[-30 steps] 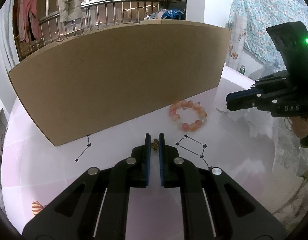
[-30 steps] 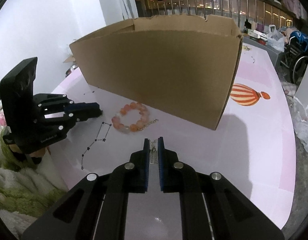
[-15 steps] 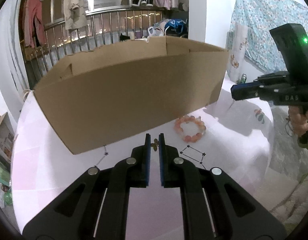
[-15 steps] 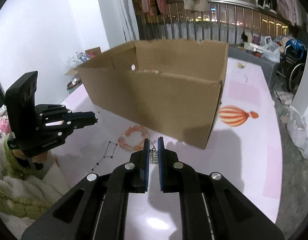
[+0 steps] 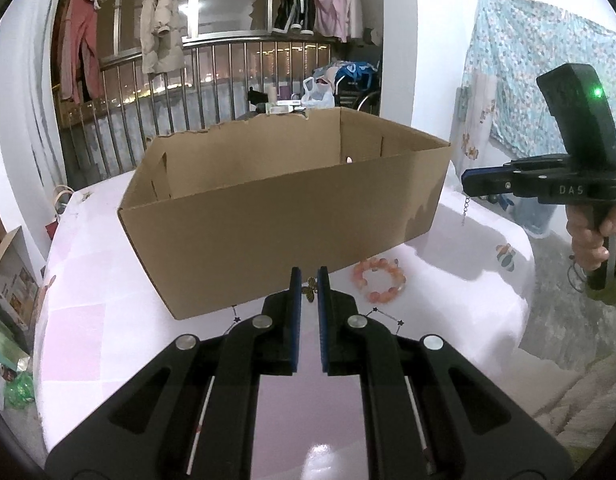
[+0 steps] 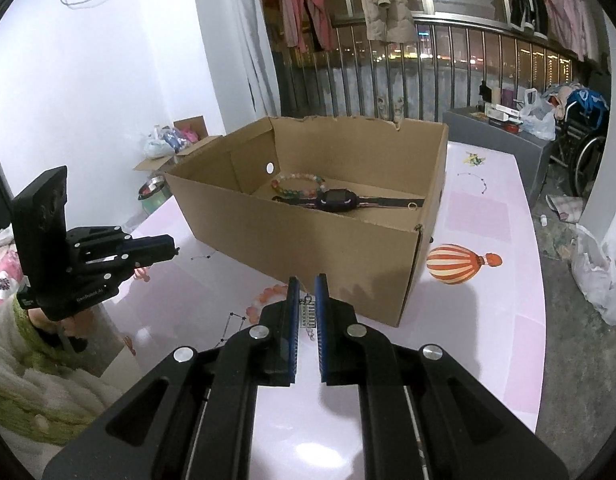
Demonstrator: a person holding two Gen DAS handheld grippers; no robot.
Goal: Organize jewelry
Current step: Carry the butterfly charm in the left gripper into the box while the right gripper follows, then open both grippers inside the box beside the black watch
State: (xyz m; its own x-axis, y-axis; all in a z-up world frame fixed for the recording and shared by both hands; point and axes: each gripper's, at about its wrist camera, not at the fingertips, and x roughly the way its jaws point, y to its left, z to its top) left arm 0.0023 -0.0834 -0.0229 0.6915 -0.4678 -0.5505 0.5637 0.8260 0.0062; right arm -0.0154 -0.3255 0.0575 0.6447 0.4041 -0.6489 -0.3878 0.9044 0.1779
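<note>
Gold butterfly charm point(image 5: 309, 291) sits pinched in my left jaws; my right jaws clamp a silvery ridged pendant point(image 6: 307, 315). Only the right view shows the cardboard box point(image 6: 308, 236) holding a beaded bracelet point(image 6: 298, 182) and dark watch point(image 6: 337, 201); a glossy peach bead bracelet point(image 5: 379, 279) lies on the pink desk point(image 5: 88, 320).

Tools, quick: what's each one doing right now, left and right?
Left tool: closed on a small gold butterfly charm.
Right tool: closed on a silver chain piece.

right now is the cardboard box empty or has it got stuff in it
Not empty. The right wrist view looks into the open cardboard box: a multicoloured bead bracelet and a dark watch lie on its floor.
</note>
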